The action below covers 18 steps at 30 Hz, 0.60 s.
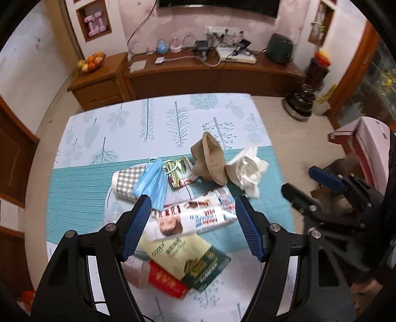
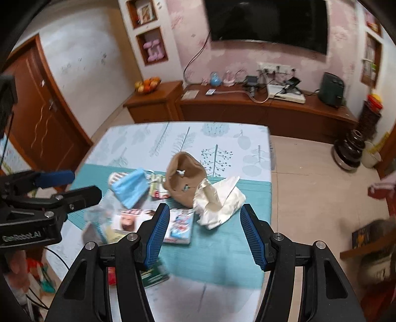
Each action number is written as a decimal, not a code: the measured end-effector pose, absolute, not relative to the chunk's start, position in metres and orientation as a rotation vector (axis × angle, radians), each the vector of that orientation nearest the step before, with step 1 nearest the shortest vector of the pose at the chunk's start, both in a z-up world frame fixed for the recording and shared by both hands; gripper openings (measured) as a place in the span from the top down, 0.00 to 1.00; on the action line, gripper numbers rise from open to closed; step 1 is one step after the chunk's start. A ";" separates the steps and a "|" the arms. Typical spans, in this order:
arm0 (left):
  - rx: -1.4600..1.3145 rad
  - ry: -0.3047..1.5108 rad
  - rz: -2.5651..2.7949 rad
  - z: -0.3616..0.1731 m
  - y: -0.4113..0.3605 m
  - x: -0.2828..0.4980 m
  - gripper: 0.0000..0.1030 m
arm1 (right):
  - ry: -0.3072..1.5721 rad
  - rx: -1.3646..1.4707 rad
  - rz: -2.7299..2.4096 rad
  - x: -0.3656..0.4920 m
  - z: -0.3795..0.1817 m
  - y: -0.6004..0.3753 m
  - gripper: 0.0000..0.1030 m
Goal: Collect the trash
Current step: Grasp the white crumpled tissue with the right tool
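Observation:
Trash lies in a heap on a table [image 1: 99,133] with a leaf-print and teal cloth. In it are a blue face mask [image 1: 151,182], a checked paper cup [image 1: 126,182], printed leaflets [image 1: 195,215], a yellow-green packet [image 1: 188,257], a red cup [image 1: 163,280], crumpled brown paper [image 1: 210,161] and a crumpled white wrapper [image 1: 247,171]. My left gripper [image 1: 193,205] hovers open over the leaflets, nothing between its fingers. My right gripper [image 2: 204,218] hangs open just short of the white wrapper [image 2: 217,203], beside the brown paper [image 2: 185,180]. The mask [image 2: 131,188] lies left of it.
A long wooden cabinet [image 1: 210,76] stands beyond the table with a fruit bowl [image 1: 91,63], cables and devices. A dark television [image 2: 267,22] hangs above it. A wooden door [image 2: 39,119] is at the left. Tiled floor [image 2: 304,188] lies right of the table.

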<state>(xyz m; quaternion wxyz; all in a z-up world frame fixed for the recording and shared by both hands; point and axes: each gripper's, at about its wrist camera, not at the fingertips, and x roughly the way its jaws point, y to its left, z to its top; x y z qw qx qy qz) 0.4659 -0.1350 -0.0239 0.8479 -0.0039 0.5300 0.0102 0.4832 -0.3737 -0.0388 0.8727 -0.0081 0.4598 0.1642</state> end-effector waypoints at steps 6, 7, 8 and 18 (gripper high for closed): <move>-0.025 1.188 0.092 -0.062 -0.132 0.503 0.34 | 1.037 -0.100 0.417 0.538 -0.110 -0.350 0.41; -0.028 1.196 0.097 -0.065 -0.131 0.507 0.34 | 1.046 -0.114 0.425 0.541 -0.120 -0.345 0.41; -0.028 1.203 0.101 -0.069 -0.130 0.509 0.34 | 1.057 -0.130 0.434 0.546 -0.131 -0.340 0.41; -0.035 1.252 0.098 -0.104 -0.137 0.544 0.34 | 1.105 -0.083 0.495 0.574 -0.181 -0.343 0.71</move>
